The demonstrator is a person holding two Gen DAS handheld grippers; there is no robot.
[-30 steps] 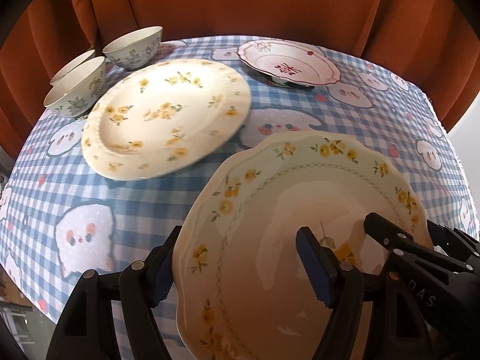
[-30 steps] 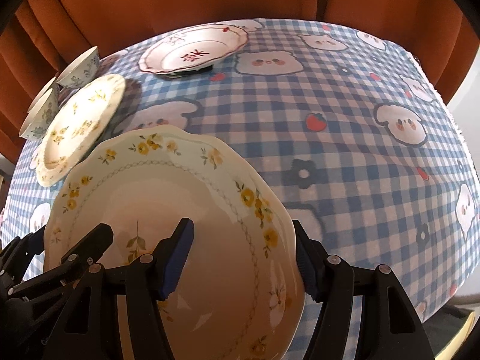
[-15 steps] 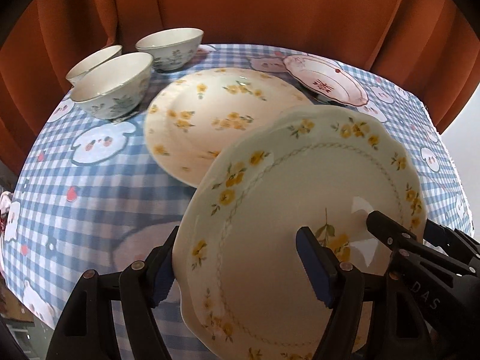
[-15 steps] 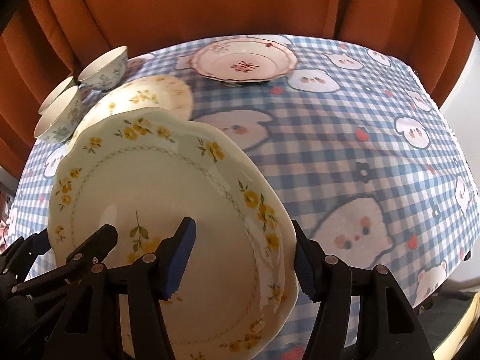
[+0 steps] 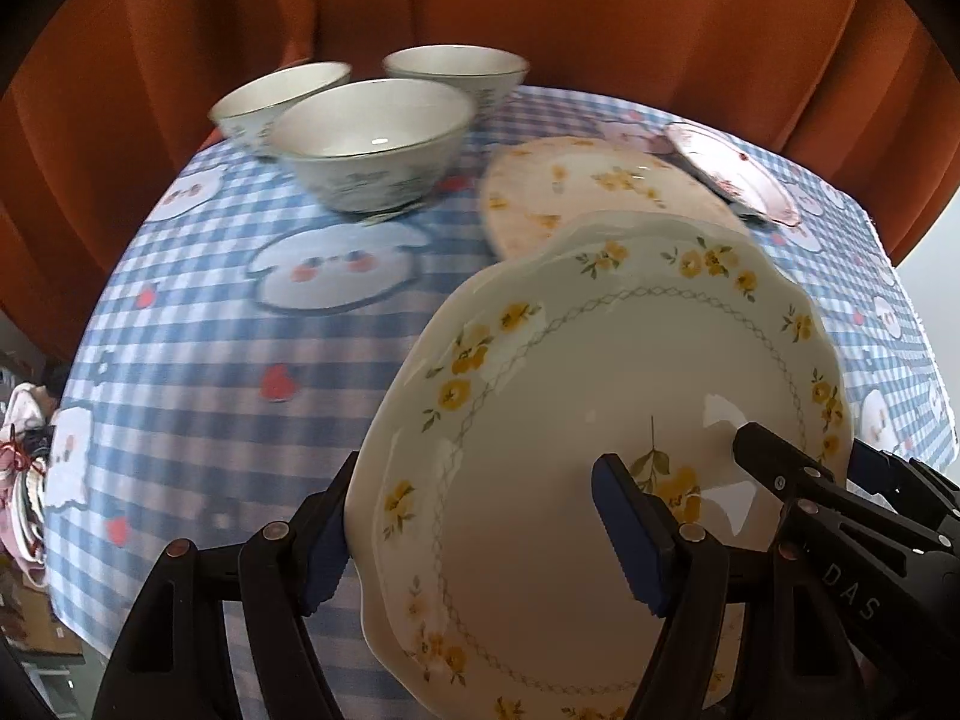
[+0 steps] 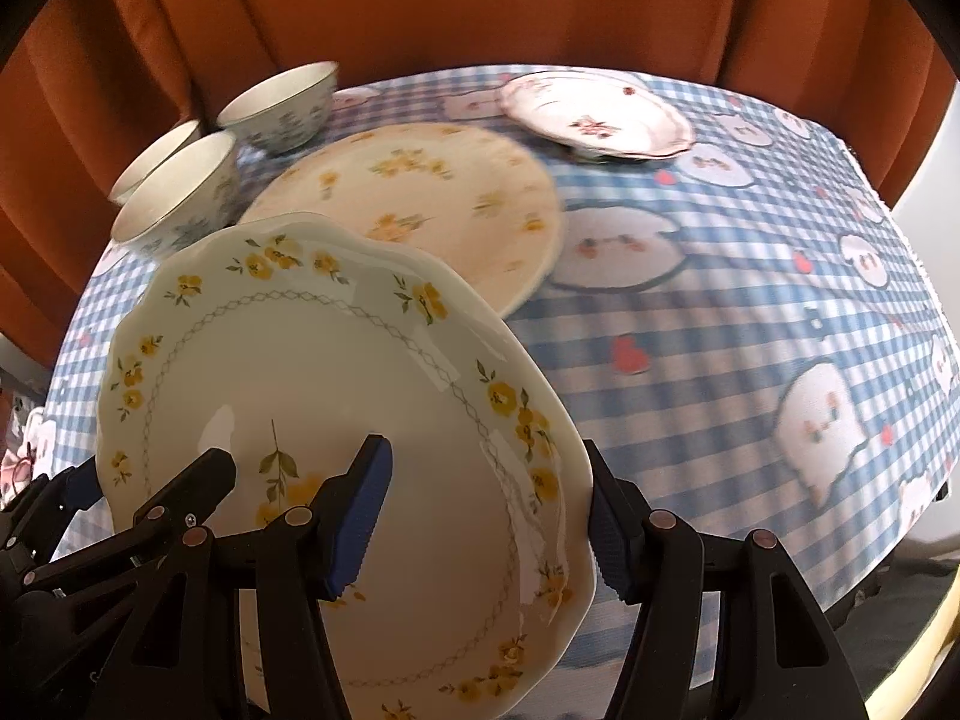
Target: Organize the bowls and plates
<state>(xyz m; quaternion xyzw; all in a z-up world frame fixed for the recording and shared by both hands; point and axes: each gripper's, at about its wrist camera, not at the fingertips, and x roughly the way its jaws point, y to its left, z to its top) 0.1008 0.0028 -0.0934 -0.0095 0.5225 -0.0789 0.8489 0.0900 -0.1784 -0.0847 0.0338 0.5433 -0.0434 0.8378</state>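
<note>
A scalloped cream plate with yellow flowers [image 5: 600, 396] is held in the air, tilted, by both grippers. My left gripper [image 5: 474, 534] is shut on its left rim. My right gripper [image 6: 486, 516] is shut on its right rim [image 6: 540, 420]. Beyond it a round yellow-flower plate [image 6: 432, 204] lies flat on the checked tablecloth [image 6: 720, 324]. A pink-patterned plate [image 6: 594, 114] sits at the back right. Three floral bowls [image 5: 372, 138] stand at the back left; they also show in the right wrist view [image 6: 180, 192].
An orange curtain [image 5: 540, 12] hangs behind the table. The table edge drops off at the right [image 6: 924, 480] and at the left [image 5: 54, 480], where some clutter shows below.
Both grippers have carried the scalloped plate up and to the left, toward the round yellow-flower plate and the bowls. The bowls now look much nearer in the left wrist view.
</note>
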